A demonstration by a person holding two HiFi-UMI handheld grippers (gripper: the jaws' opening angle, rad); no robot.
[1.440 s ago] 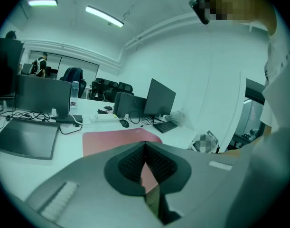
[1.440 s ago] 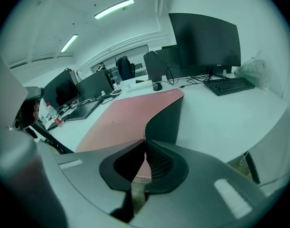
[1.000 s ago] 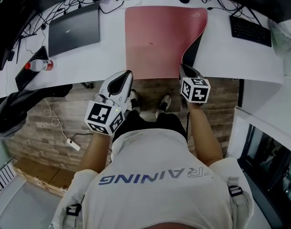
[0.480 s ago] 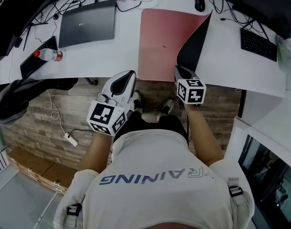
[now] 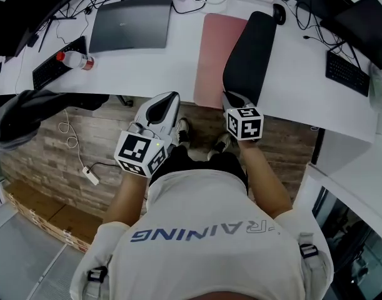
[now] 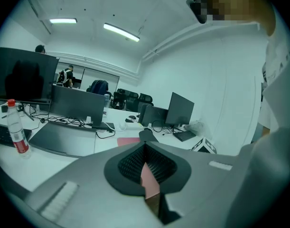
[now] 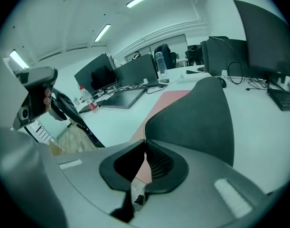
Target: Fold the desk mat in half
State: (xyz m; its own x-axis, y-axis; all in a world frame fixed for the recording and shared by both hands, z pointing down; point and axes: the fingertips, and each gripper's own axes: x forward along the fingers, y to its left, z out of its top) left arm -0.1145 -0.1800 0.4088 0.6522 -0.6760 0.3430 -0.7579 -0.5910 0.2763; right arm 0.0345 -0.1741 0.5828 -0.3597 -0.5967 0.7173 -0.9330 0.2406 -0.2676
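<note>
Lying on the white desk (image 5: 147,74), the pink desk mat (image 5: 212,55) is seen with its right part raised and turned leftward, black underside showing. Its near corner is clamped in the right gripper (image 5: 226,95). The left gripper (image 5: 170,97) is held just off the desk's edge, jaws together on nothing.

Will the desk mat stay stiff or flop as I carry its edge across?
Probably floppy: the desk mat curls over in a smooth arch from the edge the right gripper pinches. Likely light: one pinch lifts that half. Its rounded fold may spring back if released.
</note>
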